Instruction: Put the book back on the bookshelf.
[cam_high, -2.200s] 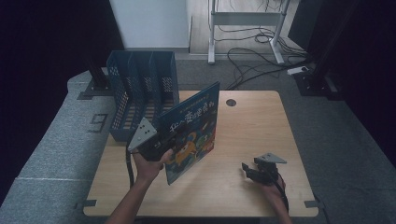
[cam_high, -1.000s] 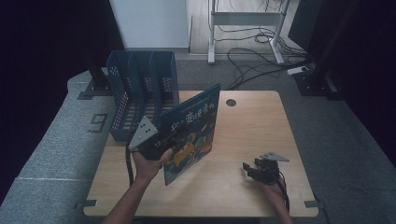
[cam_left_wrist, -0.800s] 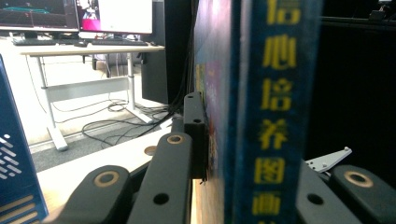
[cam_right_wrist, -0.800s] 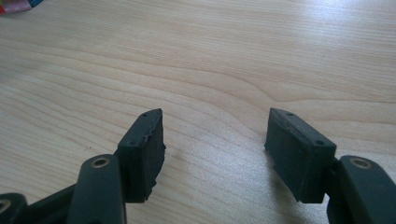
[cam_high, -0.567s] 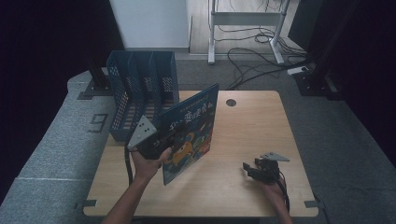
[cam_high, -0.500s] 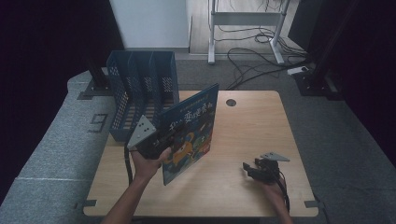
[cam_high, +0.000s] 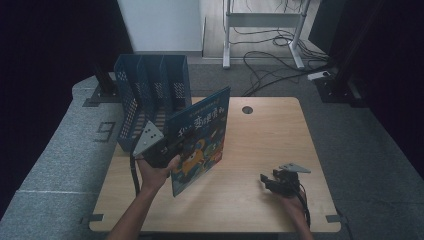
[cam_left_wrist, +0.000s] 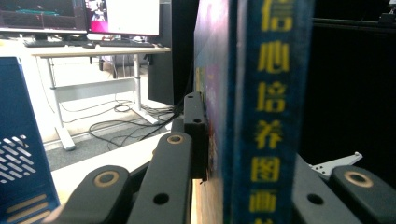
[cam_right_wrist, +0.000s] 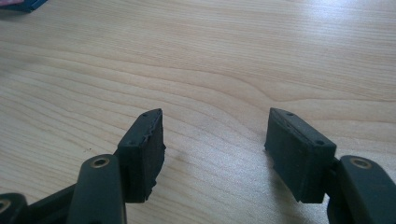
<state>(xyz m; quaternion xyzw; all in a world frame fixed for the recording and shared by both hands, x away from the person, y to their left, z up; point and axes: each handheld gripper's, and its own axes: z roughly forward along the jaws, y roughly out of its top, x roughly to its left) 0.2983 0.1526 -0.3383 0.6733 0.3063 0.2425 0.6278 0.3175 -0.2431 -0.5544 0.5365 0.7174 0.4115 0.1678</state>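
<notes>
Book (cam_high: 198, 139) held upright, tilted, above left half of table (cam_high: 260, 135), lower corner near tabletop; cover faced right, spine toward camera in left gripper view (cam_left_wrist: 273, 112). Left gripper (cam_high: 162, 150) clamped on book's near edge, jaws pressed on both covers. Blue file rack (cam_high: 150, 95) stood just behind book at table's left rear corner. Right gripper (cam_high: 272, 182) rested low over table's right front, jaws spread, nothing between them (cam_right_wrist: 212, 140). Cables (cam_high: 272, 60) lay on floor beyond table.
</notes>
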